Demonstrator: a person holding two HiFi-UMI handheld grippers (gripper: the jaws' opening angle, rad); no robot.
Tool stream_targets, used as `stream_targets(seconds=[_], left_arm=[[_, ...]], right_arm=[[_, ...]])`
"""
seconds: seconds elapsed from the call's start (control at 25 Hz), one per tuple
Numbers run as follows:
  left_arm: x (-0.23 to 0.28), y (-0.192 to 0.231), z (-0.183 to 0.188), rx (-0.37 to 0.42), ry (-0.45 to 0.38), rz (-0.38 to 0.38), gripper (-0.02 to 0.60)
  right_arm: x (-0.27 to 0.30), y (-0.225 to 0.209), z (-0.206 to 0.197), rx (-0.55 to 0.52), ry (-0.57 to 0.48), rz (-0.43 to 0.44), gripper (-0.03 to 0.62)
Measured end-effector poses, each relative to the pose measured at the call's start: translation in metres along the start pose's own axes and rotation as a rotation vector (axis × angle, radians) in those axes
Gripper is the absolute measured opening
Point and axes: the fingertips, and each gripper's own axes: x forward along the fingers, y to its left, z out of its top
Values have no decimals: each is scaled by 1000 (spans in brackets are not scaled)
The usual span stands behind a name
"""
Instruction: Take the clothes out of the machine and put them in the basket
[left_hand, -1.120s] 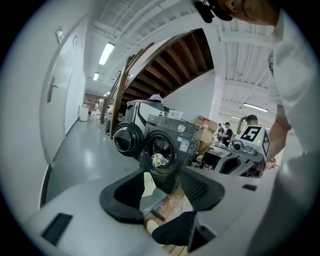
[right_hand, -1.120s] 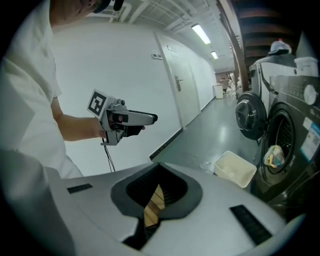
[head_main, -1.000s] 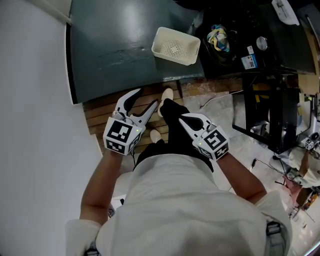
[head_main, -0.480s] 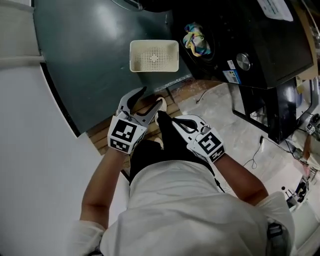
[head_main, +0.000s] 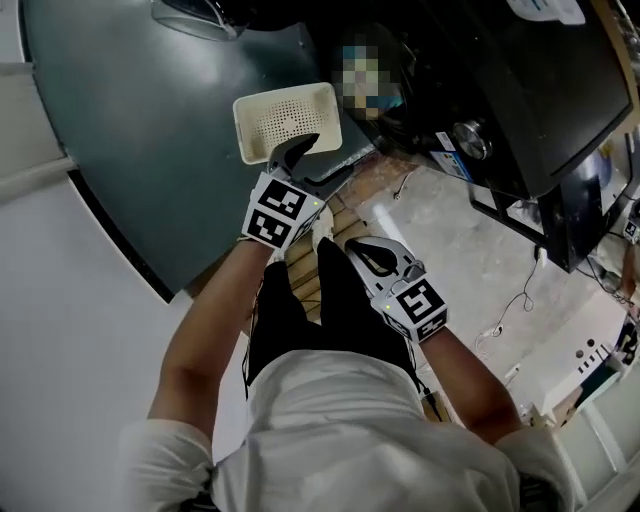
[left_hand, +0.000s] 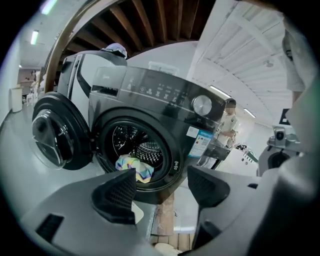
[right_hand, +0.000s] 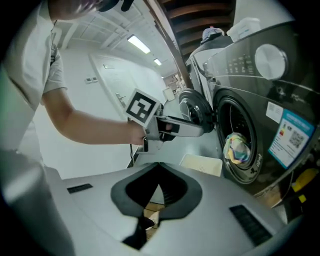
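Our left gripper (head_main: 315, 160) points toward the front-loading washing machine (left_hand: 165, 100). Its jaws are opening, and nothing is between them; through the gap we see only the lower front of the machine. Our right gripper (head_main: 358, 248) is lower in the head view, near our legs (head_main: 330, 300), and its jaws are closed together on nothing. The clothes (left_hand: 134, 167), a bundle in yellow, blue and white, lie inside the drum (left_hand: 137, 145), at the bottom of its opening. The round door (left_hand: 55, 132) stands swung open to the left. The cream perforated basket (head_main: 287, 120) sits on the dark green floor (head_main: 150, 130), just beside the machine. In the head view the left gripper overlaps the near edge of the basket, but we cannot tell whether it touches it.
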Motion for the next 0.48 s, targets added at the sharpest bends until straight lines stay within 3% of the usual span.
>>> stream_targets(seconds=[0.24, 0.48], left_arm=[[97, 42, -22, 19, 65, -48, 350], [170, 78, -27, 61, 104, -36, 369]], right_arm=[[12, -29, -34, 118, -10, -74, 3], [29, -51, -56, 140, 24, -79, 3]])
